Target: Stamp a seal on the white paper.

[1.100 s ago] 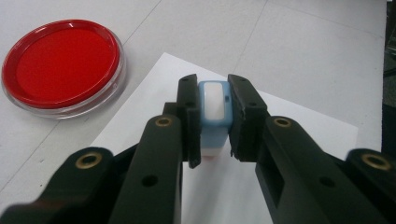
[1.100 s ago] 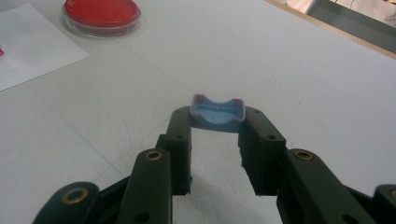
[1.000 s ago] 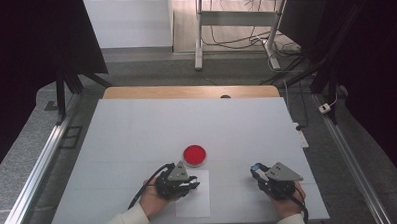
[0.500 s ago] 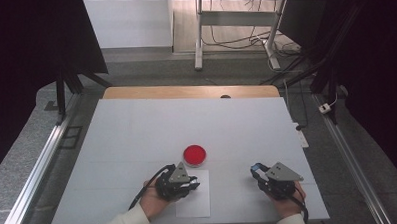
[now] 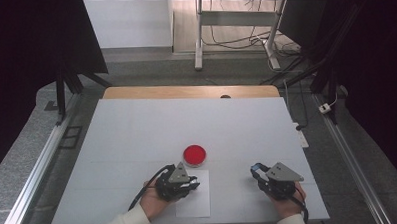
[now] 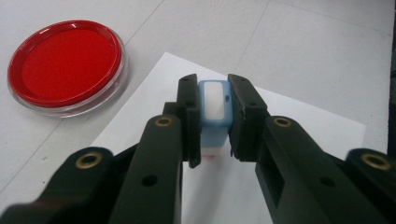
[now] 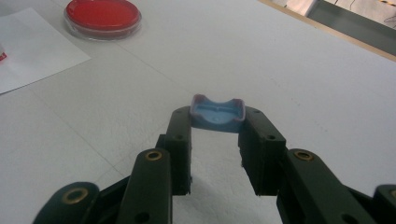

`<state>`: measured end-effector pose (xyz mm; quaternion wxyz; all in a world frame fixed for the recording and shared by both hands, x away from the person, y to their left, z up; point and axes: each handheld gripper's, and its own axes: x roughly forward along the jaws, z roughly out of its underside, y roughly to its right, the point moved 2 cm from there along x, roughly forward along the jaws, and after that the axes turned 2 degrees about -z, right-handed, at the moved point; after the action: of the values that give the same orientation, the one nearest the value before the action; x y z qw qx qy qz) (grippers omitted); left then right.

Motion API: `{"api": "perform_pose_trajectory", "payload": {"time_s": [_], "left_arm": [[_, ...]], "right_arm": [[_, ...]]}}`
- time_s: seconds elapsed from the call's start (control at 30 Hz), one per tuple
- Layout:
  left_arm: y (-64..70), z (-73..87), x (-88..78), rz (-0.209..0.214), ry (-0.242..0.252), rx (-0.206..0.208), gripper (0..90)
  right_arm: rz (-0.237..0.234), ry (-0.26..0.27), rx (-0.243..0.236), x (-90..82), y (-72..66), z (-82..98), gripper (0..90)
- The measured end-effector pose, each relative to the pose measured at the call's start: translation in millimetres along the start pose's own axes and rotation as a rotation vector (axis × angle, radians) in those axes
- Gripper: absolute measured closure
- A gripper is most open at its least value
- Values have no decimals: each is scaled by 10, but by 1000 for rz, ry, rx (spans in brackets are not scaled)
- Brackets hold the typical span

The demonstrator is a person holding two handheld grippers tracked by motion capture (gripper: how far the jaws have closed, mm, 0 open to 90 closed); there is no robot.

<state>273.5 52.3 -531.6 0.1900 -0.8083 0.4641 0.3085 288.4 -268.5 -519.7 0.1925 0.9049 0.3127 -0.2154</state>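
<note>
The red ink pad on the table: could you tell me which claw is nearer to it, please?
Left. The left claw sits just in front of the red ink pad, holding a blue stamp over the white paper. The right claw is farther off to the pad's right.

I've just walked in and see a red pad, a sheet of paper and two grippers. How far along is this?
Done, it seems: the blue cap is off, clamped in the right gripper. In hand: the left gripper grips the blue stamp over the paper, its lower end red, probably already inked on the ink pad. No print shows around the stamp, so lifting it off and recapping probably remain.
</note>
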Motion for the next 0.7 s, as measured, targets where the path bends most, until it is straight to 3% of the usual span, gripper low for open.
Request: {"api": "perform_pose_trajectory", "payload": {"time_s": [0.33, 0.47, 0.7], "left_arm": [[14, -1, -3, -9, -2, 12, 757], [-1, 1, -4, 1, 3, -9, 756], [-11, -32, -50, 7, 11, -8, 754]], "right_arm": [[1, 1, -2, 0, 3, -1, 650], [2, 0, -2, -2, 8, -1, 650], [4, 2, 5, -4, 11, 3, 650]]}}
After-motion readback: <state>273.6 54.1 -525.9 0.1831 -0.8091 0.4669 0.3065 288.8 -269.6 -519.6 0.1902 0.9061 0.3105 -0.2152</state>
